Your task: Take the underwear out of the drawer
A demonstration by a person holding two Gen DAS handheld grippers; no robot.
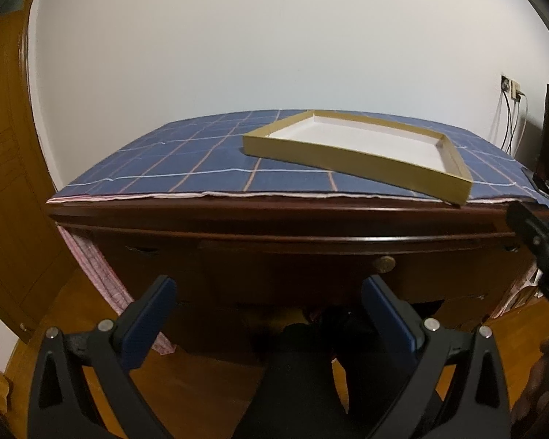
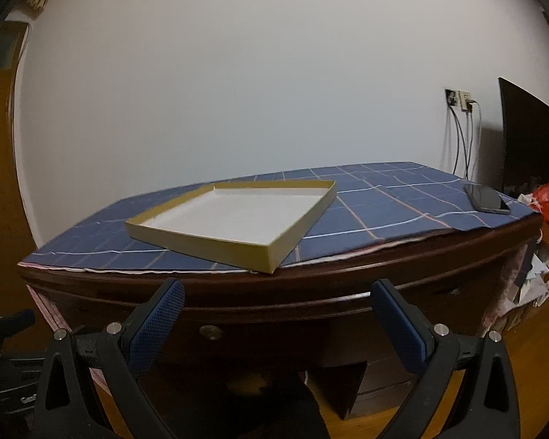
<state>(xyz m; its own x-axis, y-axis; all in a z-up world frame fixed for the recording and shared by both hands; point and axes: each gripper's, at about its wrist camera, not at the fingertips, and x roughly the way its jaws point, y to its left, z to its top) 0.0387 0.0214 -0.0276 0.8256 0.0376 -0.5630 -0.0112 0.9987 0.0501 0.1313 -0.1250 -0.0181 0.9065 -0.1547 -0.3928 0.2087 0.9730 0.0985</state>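
We hold the left gripper point(image 1: 269, 294) low before the dark desk point(image 1: 274, 219), its jaws wide apart and empty, aimed at the shut drawer point(image 1: 311, 274) and its round knob point(image 1: 383, 264), which we judge must be pulled first; on the blue cloth point(image 1: 186, 161) above, a shallow tray point(image 1: 347, 139) sits, likely to receive things; the right gripper point(image 2: 278, 312) hovers likewise, jaws wide, touching nothing; the underwear is hidden, presumably inside.
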